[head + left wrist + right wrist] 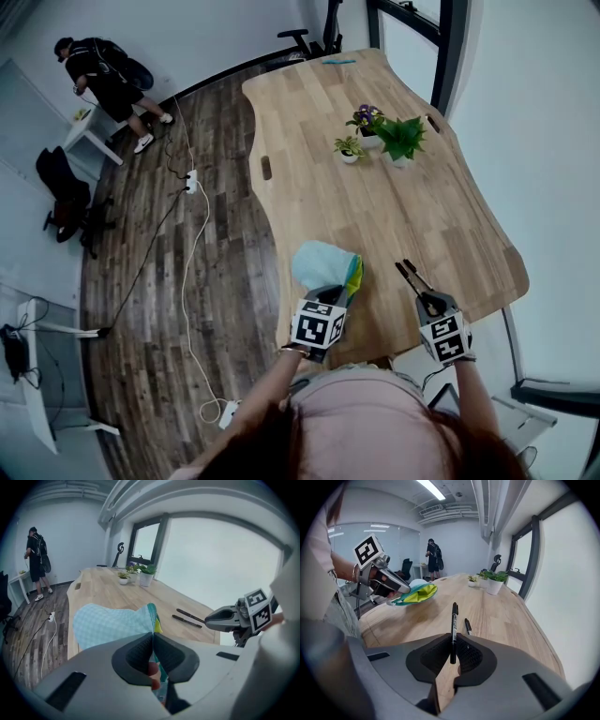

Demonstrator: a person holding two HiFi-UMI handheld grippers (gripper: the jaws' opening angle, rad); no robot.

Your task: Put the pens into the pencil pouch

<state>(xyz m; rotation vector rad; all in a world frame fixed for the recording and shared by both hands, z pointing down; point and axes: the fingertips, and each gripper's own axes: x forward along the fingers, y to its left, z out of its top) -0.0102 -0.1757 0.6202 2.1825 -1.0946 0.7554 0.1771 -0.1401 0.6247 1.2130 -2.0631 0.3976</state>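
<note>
Well, with the left hand-held gripper (153,635) pinching one edge of the pencil pouch (112,625) above the desk (375,206) and the right hand-held gripper (451,641) clamped on the tail of a black pen (453,620), I'd worry the pen swivels and misses the floppy mouth.

Three small potted plants (367,124) cluster at the wooden surface's (375,216) far end. Down on the plank floor (150,319), a white cable (194,272) snakes past a power strip (191,181). A person (103,70) stands beside a white desk (89,131).
</note>
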